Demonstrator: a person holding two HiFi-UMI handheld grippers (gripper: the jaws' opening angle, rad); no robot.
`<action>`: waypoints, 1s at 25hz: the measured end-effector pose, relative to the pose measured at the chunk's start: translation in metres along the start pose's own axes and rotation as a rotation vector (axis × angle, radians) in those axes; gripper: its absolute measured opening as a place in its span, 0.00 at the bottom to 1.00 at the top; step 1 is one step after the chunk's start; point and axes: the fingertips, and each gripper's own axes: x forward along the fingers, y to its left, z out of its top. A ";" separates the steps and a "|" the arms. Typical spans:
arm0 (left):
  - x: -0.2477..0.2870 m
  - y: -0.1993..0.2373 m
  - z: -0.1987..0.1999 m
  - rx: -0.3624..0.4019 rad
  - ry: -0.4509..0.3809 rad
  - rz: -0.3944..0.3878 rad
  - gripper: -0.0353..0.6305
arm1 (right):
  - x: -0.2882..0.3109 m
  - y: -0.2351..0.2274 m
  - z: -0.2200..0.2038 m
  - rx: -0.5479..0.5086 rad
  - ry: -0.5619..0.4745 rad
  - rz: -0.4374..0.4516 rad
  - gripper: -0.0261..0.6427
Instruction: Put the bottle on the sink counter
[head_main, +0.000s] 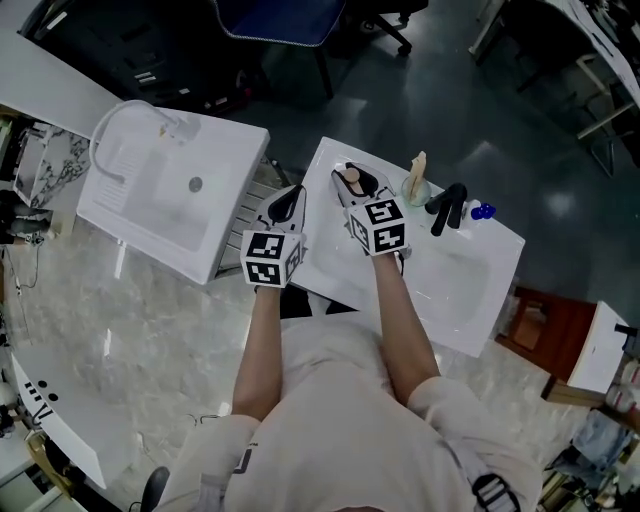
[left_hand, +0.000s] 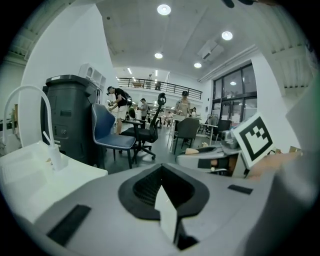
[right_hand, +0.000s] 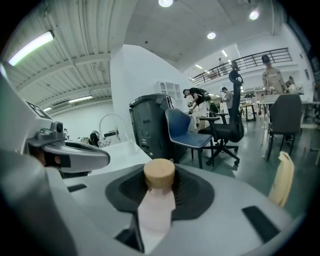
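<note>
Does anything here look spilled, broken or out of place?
Nothing stands out. The pale pink bottle with a tan cap is gripped in the right gripper over the white sink counter, with no spill showing.

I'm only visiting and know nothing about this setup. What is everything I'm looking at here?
bottle: one, pale pink with tan cap, between the right gripper's jaws
sink counter: one, white, below the right gripper
faucet: one, black, on that counter
cup: one, pale, holds a beige item, beside the faucet
small object: one, blue, right of the faucet
second sink: one, white, left of the counter
chair: one, blue, beyond the sinks
bin: one, dark grey, beside the chair
left gripper: grey, jaws together, empty
right gripper: grey, closed on the bottle
</note>
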 end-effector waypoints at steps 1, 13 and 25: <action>0.002 -0.001 -0.001 0.002 0.005 -0.008 0.06 | 0.005 -0.002 0.001 -0.015 0.005 0.003 0.21; 0.006 -0.008 0.006 0.020 0.008 -0.070 0.06 | 0.064 -0.037 -0.009 -0.118 0.060 0.011 0.21; 0.007 0.004 -0.017 0.031 0.074 -0.080 0.06 | 0.109 -0.053 -0.039 -0.123 0.106 0.013 0.21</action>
